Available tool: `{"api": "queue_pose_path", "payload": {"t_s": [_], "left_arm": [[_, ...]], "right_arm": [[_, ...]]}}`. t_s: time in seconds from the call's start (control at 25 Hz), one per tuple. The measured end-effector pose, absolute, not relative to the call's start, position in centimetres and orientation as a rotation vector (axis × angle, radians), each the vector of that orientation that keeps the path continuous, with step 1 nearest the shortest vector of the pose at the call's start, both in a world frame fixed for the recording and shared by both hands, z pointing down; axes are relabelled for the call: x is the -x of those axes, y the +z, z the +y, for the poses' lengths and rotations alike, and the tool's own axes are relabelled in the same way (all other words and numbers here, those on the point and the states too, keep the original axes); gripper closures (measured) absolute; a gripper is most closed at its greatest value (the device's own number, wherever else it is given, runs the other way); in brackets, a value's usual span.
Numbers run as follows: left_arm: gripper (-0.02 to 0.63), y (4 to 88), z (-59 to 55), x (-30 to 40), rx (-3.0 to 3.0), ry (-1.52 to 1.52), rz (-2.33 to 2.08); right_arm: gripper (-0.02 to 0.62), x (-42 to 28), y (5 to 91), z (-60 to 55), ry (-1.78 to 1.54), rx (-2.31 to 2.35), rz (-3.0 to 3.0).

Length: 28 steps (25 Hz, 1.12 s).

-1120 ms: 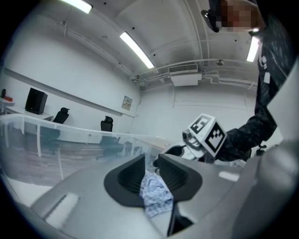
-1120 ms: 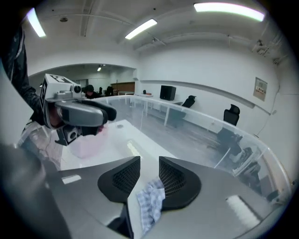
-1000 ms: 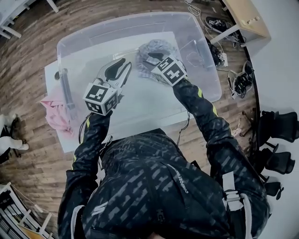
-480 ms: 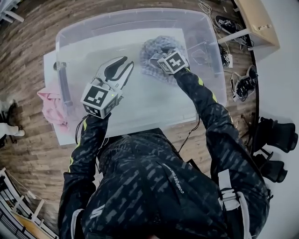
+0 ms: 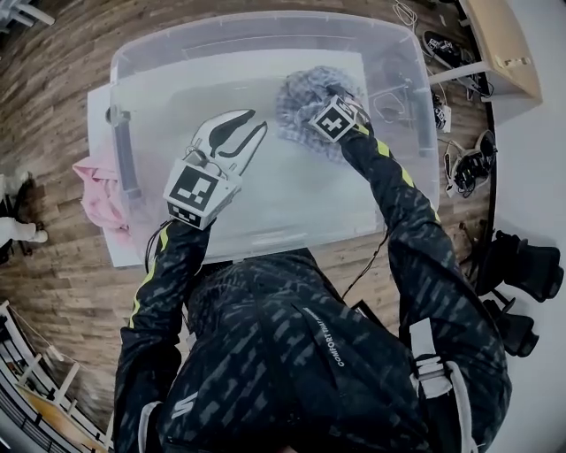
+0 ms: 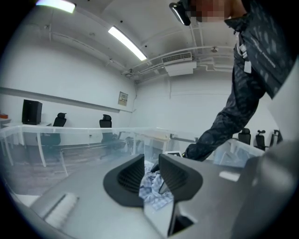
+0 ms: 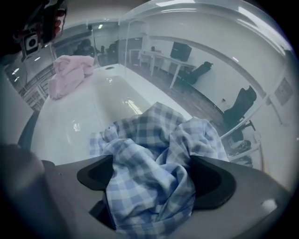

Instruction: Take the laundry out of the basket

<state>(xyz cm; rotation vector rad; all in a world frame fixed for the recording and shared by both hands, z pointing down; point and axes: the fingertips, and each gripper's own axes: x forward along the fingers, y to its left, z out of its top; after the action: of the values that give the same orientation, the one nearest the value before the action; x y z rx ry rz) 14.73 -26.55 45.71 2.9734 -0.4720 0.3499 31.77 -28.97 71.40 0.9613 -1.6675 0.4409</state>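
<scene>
Pink garment (image 5: pixel 97 190) lies left, outside the clear basket (image 5: pixel 265 18). Left gripper (image 5: pixel 248 124) hovers above the basket floor, jaws narrow, empty. Blue checked cloth (image 5: pixel 301 93) sits at basket's right, bunched between the right gripper's (image 7: pixel 154 177) 2 jaws, which have just been opening wide.

In your right gripper (image 7: pixel 154 179), between the jaws, lay soft checked cloth (image 7: pixel 149 135); the basket (image 5: pixel 256 40) around was clear, glossy plastic.

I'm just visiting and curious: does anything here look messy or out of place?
Only mildly: a pink garment lies crumpled at the white table's left edge, outside the clear bin, partly overhanging. The blue checked cloth inside is just bunched laundry.
</scene>
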Motion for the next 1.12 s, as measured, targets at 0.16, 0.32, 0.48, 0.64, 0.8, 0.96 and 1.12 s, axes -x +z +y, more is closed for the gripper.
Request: {"api": "queue_pose_path", "payload": {"t_s": [0.16,0.32,0.48,0.64,0.8,0.96,1.12], "left_arm": [[0.517,46.0,-26.5,-14.6,-3.026,0.407,-0.47],[0.517,45.9,-26.6,-14.5,-3.054,0.422,-0.488],[0.517,45.6,-26.9,-14.5,-3.038,0.391,-0.498],[0.517,45.2,-27.1,-14.3,-3.023,0.352,-0.513],[0.518,44.8,-27.2,-14.6,-3.011,0.319,-0.516],[0.517,44.5,-27.2,-14.6,-3.011,0.301,-0.524],[0.518,44.6,-27.4,-14.4,-3.012,0.311,-0.537]], "right_arm": [[0.078,-31.9,72.5,-29.2,0.45,-0.936,-1.645],[0.08,-31.8,73.0,-29.3,0.488,-0.934,-1.658],[0.08,-32.1,73.6,-29.4,0.562,-0.966,-1.671],[0.1,-31.9,73.5,-29.7,0.571,-0.978,-1.678],[0.17,-32.1,73.6,-29.9,0.618,-1.025,-1.675],[0.347,-32.3,72.8,-30.7,0.533,-1.064,-1.634],[0.417,-32.0,72.5,-30.7,0.463,-1.054,-1.608]]}}
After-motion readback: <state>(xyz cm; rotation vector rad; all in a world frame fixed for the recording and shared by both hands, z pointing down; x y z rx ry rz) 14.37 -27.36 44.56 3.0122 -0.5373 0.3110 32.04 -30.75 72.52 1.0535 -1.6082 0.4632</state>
